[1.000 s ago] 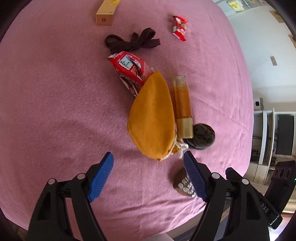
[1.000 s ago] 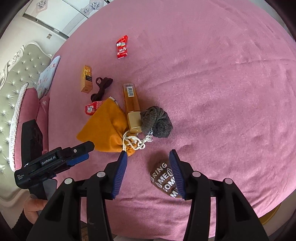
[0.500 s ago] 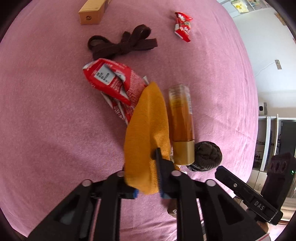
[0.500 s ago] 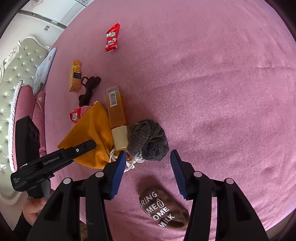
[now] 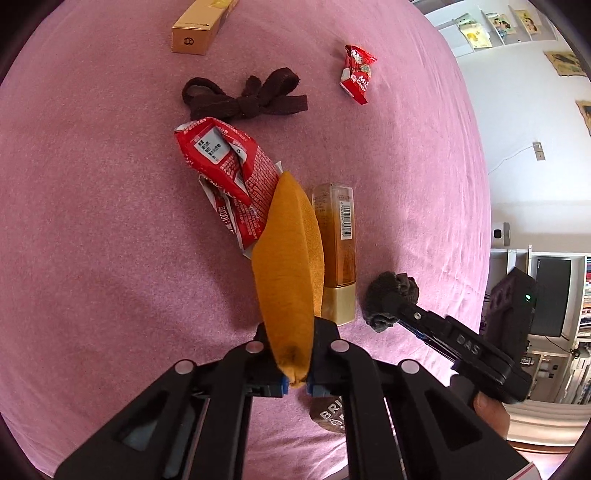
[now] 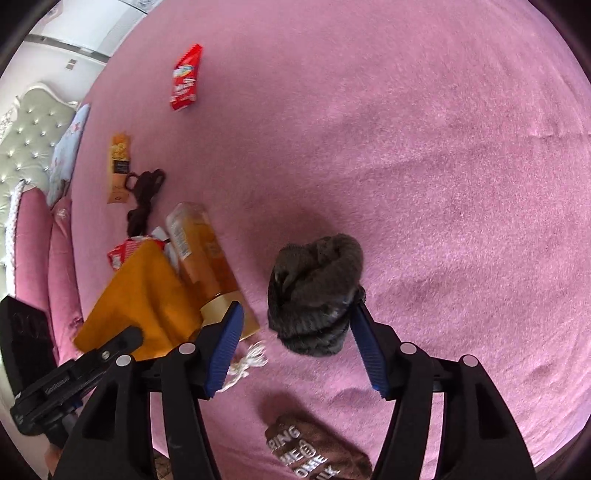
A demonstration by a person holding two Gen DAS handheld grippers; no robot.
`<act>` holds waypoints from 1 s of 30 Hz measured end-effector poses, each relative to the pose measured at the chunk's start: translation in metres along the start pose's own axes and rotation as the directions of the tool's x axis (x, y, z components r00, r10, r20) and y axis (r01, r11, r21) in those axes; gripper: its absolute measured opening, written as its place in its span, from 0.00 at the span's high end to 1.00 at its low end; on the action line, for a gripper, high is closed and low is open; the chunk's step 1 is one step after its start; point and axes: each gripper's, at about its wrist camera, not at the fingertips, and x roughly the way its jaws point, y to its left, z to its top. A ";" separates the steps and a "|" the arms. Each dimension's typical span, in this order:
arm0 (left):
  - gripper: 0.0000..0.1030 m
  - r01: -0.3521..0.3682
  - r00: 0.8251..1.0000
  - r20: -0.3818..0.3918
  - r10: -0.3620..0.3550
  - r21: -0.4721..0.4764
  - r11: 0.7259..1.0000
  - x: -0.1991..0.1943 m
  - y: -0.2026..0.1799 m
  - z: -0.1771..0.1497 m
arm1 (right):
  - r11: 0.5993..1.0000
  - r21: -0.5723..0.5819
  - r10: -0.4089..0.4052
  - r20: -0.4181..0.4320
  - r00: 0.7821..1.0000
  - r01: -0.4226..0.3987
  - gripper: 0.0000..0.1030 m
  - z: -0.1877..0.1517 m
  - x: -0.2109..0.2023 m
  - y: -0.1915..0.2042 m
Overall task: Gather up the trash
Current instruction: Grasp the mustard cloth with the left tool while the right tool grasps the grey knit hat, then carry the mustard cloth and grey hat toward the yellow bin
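My left gripper [image 5: 295,386] is shut on the orange drawstring pouch [image 5: 288,280] and holds its mouth end, the pouch folded edge-up. A crumpled red wrapper [image 5: 229,177] lies just beyond it, and an amber tube with a gold cap [image 5: 336,254] lies beside it. A small red candy packet [image 5: 356,74] lies farther off. My right gripper [image 6: 297,350] is open, its blue pads on either side of a rolled dark grey sock [image 6: 314,295]. The pouch [image 6: 147,299] and the tube [image 6: 203,254] show left of it.
All lies on a pink bedspread [image 5: 92,221]. A brown knotted band [image 5: 243,99] and a tan cardboard box [image 5: 199,22] lie at the far side. A brown sock with white lettering [image 6: 314,450] lies near me. A headboard and pillows [image 6: 33,147] are at the left.
My left gripper closed on the pouch and raised its end. My right gripper moved forward, so the grey sock now sits between its open pads.
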 end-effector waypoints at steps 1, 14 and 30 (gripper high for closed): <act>0.95 0.004 1.000 -0.002 -0.004 0.000 1.000 -0.002 0.001 0.001 | 1.000 0.008 -0.007 -0.005 1.000 0.007 0.52 0.002 0.003 -0.002; 0.95 0.057 0.998 0.003 -0.057 0.047 0.997 -0.029 -0.022 -0.011 | 0.998 -0.043 0.047 0.052 0.998 -0.045 0.69 -0.035 -0.043 0.005; 0.95 0.148 0.989 -0.078 -0.129 0.318 0.936 -0.104 -0.057 -0.061 | 0.987 0.017 0.150 0.257 0.955 -0.159 0.69 -0.144 -0.131 0.059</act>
